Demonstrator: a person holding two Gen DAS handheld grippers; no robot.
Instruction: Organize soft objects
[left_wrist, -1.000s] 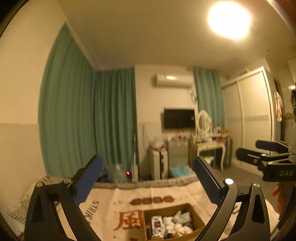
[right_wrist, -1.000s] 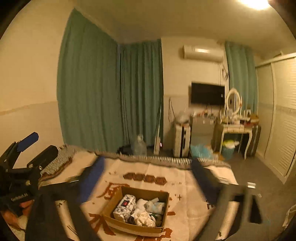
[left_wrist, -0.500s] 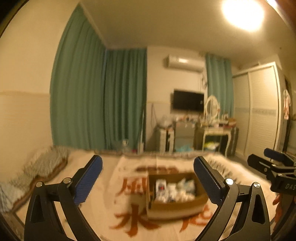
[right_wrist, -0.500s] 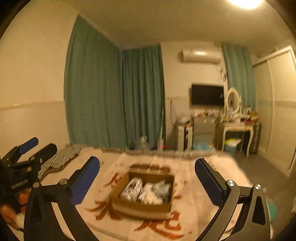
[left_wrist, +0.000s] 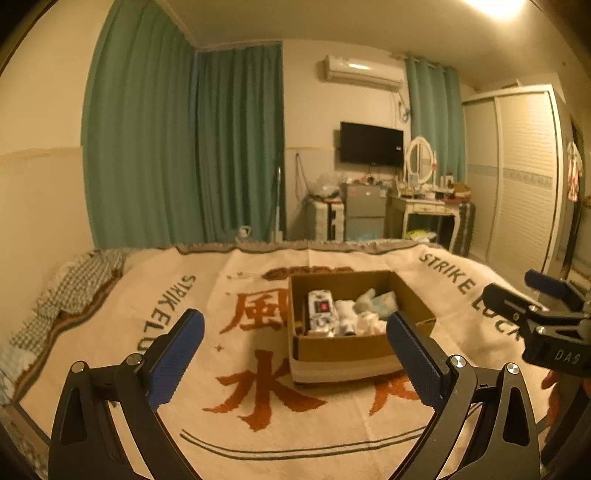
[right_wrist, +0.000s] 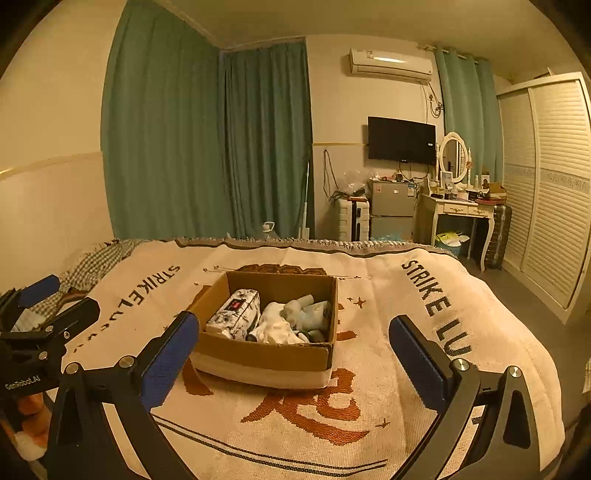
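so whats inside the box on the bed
The box holds a patterned pack on its left, a white soft item in the middle and pale rolled pieces on the right. Anything beneath them is covered.

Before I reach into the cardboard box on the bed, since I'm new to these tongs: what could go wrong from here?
Three things to watch:
1. The soft items are piled together in the cardboard box, so a grab may snag several.
2. The box sits on a loose blanket and could slide if bumped.
3. Both the left tongs and right tongs hang open near the same box and might collide.
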